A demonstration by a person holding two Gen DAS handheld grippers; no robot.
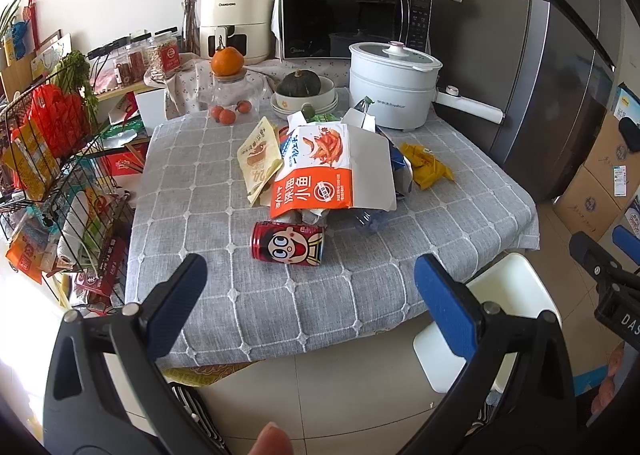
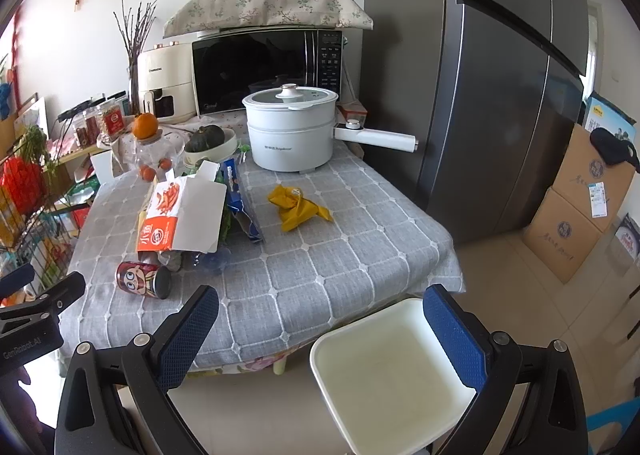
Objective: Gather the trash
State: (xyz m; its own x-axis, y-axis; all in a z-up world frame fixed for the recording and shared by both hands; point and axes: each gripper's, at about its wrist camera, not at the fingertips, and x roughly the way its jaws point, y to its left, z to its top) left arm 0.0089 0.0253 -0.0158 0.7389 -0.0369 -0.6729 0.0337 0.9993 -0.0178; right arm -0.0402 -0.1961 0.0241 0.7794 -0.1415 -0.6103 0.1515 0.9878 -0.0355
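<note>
A red drink can (image 1: 287,243) (image 2: 143,279) with a cartoon face lies on its side near the front of the grey checked tablecloth (image 1: 224,191) (image 2: 320,255). Behind it lies an orange-and-white snack box (image 1: 328,171) (image 2: 180,219), a beige snack pouch (image 1: 258,159), a blue wrapper (image 2: 240,199) and a crumpled yellow wrapper (image 1: 426,165) (image 2: 296,207). A white square bin (image 2: 392,367) (image 1: 508,307) stands on the floor at the table's front right corner. My left gripper (image 1: 310,295) hangs open short of the can. My right gripper (image 2: 320,329) is open above the bin's edge, empty.
A white electric pot (image 2: 292,127) (image 1: 394,85), a bowl with a green squash (image 1: 300,87), a jar topped by an orange (image 1: 228,63), a microwave (image 1: 356,19) and an air fryer stand at the back. A wire rack (image 1: 60,175) is left; fridge (image 2: 500,95) and cardboard boxes (image 2: 580,207) right.
</note>
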